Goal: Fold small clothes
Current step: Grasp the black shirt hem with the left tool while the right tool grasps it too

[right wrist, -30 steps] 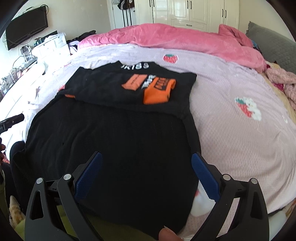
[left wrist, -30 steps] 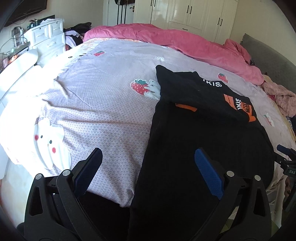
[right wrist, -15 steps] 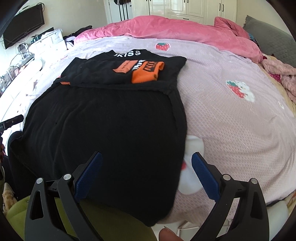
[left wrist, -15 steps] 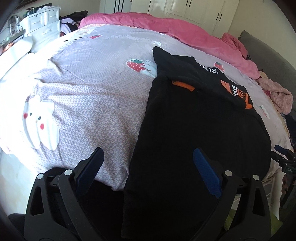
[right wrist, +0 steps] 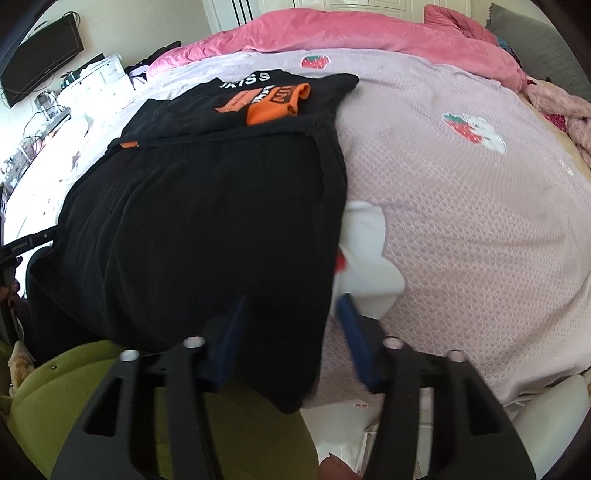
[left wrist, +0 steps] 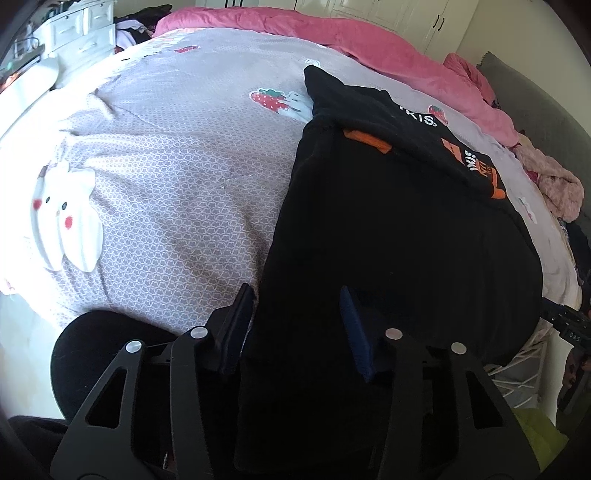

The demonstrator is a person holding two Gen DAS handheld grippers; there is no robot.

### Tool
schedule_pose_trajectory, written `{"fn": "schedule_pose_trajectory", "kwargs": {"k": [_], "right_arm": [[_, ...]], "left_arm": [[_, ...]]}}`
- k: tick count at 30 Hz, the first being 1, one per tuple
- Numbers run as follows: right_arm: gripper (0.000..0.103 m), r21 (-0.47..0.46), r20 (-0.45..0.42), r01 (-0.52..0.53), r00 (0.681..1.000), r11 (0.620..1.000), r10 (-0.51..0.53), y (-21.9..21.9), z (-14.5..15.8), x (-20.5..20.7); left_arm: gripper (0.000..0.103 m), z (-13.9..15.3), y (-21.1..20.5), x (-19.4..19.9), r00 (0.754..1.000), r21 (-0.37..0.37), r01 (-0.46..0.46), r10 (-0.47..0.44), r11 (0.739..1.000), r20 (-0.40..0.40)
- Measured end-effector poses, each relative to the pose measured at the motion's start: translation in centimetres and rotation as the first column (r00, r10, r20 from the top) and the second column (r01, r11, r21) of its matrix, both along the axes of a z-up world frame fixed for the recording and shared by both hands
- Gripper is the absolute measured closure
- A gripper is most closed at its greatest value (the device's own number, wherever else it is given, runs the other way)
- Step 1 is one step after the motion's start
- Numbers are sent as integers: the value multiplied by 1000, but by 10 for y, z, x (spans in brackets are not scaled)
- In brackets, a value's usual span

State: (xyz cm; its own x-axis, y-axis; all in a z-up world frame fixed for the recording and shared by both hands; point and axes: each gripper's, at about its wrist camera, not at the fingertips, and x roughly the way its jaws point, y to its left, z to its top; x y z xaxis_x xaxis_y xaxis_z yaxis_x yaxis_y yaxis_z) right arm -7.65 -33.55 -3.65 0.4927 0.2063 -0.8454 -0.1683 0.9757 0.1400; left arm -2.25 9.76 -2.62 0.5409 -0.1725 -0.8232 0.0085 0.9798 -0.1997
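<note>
Black cloth fills the left wrist view: a black garment (left wrist: 399,236) lies flat on the bed (left wrist: 177,177), with its long way running from the near edge toward the far side. Its far end is folded over, showing white letters and an orange print (left wrist: 487,173). A small orange tag (left wrist: 365,139) sits near the fold. The left claw (left wrist: 297,325) has its fingers partly spread, one on each side of the garment's near left edge, where the cloth hangs over the bed's edge. The fingers look close to the cloth, but I cannot tell if they touch it. A pink blanket (left wrist: 369,48) is bunched along the far side of the bed. A white dresser (left wrist: 79,27) stands far off to the left.

From the right wrist view, the same black garment (right wrist: 207,206) lies on the bed (right wrist: 480,206), long way pointing away, with the orange print (right wrist: 273,107) at the far end. The right claw (right wrist: 291,328) is partly spread around the garment's near right corner. The picture is blurry there. A pink blanket (right wrist: 351,33) lies behind. A green cushion (right wrist: 74,398) sits below the bed's edge. A black screen (right wrist: 40,55) hangs on the left wall.
</note>
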Motion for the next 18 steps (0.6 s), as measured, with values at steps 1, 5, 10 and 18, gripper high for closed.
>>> {"fn": "schedule_pose_trajectory", "kwargs": {"k": [1, 5, 10, 18], "right_arm": [[66, 2, 1, 1, 1000, 1000, -1, -1, 0, 0], [71, 18, 29, 14, 999, 1000, -15, -5, 4, -1], [71, 12, 43, 13, 999, 1000, -13, -2, 4, 4], [69, 18, 65, 22, 998, 1000, -23, -2, 2, 21]], "left_arm": [[71, 0, 1, -1, 1000, -4, -5, 5, 1000, 2], [79, 2, 6, -3, 1000, -10, -18, 19, 1000, 6], [79, -1, 5, -4, 1000, -3, -18, 18, 1000, -1], [82, -5, 3, -4, 1000, 9, -23, 23, 1000, -3]]}}
